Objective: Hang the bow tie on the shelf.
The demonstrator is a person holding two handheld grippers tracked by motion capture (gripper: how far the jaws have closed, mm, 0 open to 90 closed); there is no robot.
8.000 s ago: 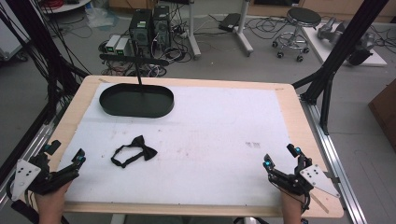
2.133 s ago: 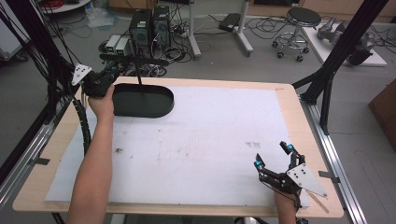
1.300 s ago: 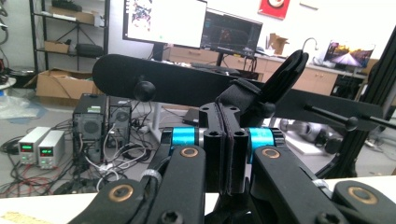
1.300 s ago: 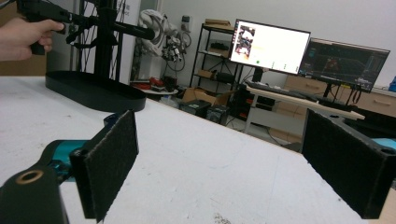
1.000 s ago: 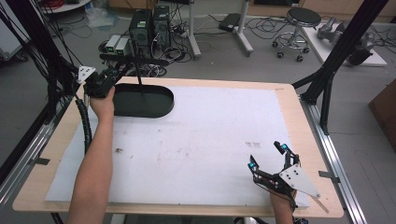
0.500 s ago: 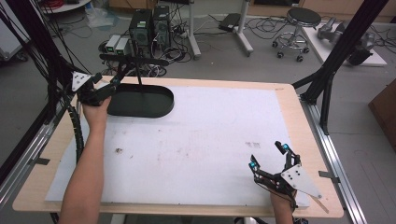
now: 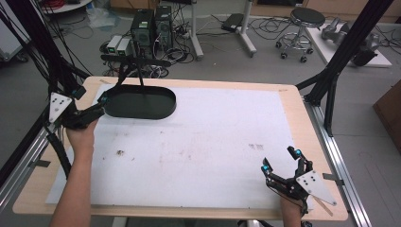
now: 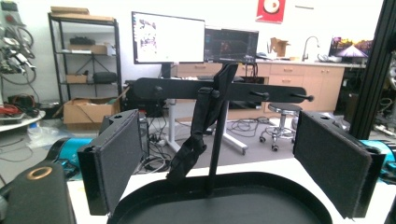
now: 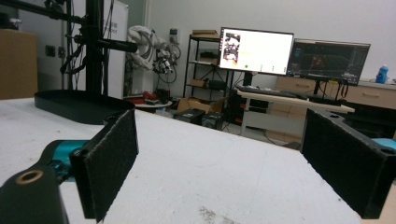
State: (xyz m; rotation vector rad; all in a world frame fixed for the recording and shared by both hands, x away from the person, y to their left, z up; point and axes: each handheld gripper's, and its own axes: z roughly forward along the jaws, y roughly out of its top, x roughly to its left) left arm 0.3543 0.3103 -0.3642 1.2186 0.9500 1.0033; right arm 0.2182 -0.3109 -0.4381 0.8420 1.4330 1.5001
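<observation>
A black stand has an oval base (image 7: 142, 101) at the table's far left, an upright pole and a cross bar with pegs (image 7: 137, 61). A black bow tie (image 8: 205, 116) hangs by its strap from that bar, left of the pole. My left gripper (image 7: 91, 96) hovers at the base's left end, open with nothing in it. In the left gripper view, the left gripper (image 8: 225, 140) frames the pole and the bow tie, which hang farther off. My right gripper (image 7: 280, 160) stands open over the near right of the table. The right gripper (image 9: 229, 140) holds nothing.
A white sheet (image 7: 213, 142) covers the wooden table (image 7: 302, 123). Black frame posts (image 7: 340, 61) rise at both sides. Computers (image 7: 151, 23) and a stool (image 7: 305, 21) stand on the floor beyond the far edge.
The bow tie, earlier flat on the sheet, now hangs on the bar. My left gripper has drawn back left and nearer from the stand. The right gripper has barely moved.
</observation>
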